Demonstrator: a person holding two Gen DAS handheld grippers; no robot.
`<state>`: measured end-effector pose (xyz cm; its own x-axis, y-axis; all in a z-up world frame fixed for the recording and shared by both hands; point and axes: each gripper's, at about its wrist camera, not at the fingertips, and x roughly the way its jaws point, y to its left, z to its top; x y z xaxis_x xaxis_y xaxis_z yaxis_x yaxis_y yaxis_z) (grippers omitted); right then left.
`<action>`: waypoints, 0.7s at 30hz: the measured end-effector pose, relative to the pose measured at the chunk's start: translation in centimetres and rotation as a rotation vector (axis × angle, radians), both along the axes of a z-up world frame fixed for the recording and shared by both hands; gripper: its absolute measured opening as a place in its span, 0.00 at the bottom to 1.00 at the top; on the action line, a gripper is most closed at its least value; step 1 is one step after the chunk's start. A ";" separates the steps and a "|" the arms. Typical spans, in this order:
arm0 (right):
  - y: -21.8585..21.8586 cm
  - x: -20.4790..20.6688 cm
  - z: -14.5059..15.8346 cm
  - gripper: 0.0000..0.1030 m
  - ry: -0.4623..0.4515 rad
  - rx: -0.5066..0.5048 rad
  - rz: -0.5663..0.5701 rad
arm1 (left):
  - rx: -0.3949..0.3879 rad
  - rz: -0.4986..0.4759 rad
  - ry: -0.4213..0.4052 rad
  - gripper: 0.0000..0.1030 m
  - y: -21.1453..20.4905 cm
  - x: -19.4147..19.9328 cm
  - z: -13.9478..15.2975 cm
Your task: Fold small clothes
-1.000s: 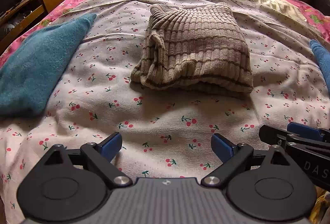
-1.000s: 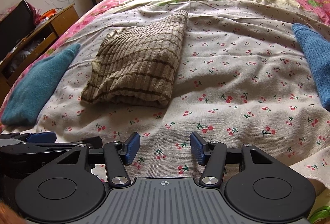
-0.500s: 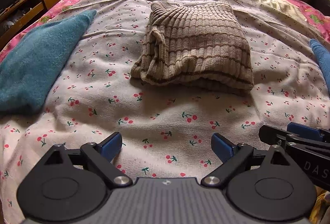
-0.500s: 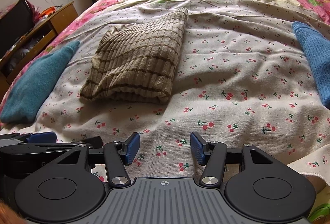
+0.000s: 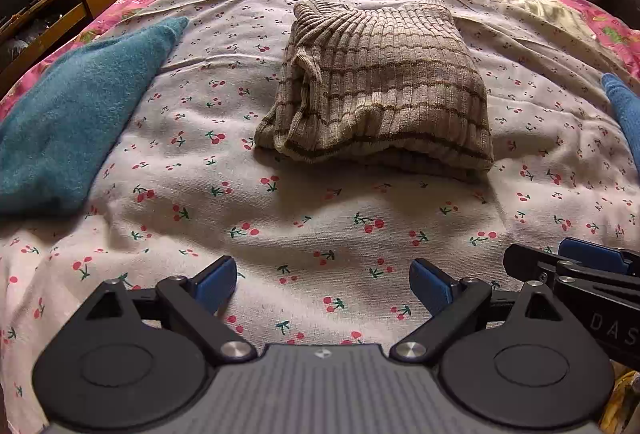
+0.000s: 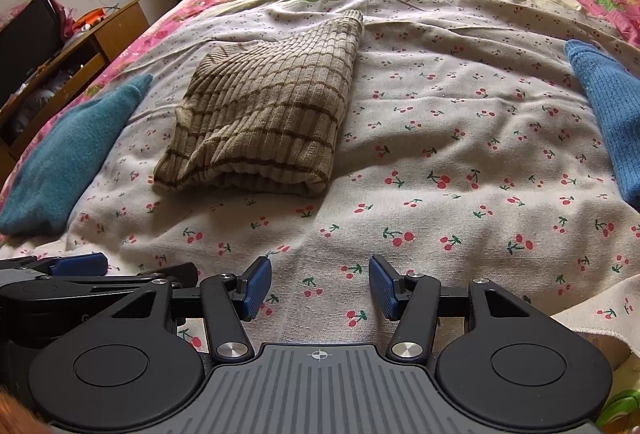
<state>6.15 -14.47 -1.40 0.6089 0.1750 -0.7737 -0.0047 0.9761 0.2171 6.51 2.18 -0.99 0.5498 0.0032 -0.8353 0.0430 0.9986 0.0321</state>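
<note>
A folded beige ribbed sweater with brown stripes lies on the cherry-print bedsheet, also in the right wrist view. My left gripper is open and empty, above the sheet near the bed's front edge, well short of the sweater. My right gripper is open and empty, beside the left one and to the sweater's right. The right gripper shows at the left view's right edge; the left gripper shows at the right view's left edge.
A folded teal garment lies left of the sweater, also in the right wrist view. A blue knit garment lies to the right. A wooden desk stands left of the bed. Pillows and curtains are at the far end.
Both grippers have shifted slightly, so the sweater sits a little lower in the right view. Both stay open and empty. The clothes have not moved.
</note>
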 end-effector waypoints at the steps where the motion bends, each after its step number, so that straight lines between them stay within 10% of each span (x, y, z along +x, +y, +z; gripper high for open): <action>1: 0.0 0.0 0.0 0.52 0.000 0.000 0.000 | 0.001 0.000 -0.001 1.00 0.0 0.0 0.0; 21: 0.3 -0.1 0.0 0.53 0.010 -0.017 -0.001 | 0.015 0.002 -0.008 1.00 -0.1 -0.2 -0.1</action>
<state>6.10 -14.17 -1.41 0.6012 0.1614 -0.7826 -0.0016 0.9796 0.2009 6.33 2.08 -1.13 0.5563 0.0171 -0.8308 0.0402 0.9981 0.0474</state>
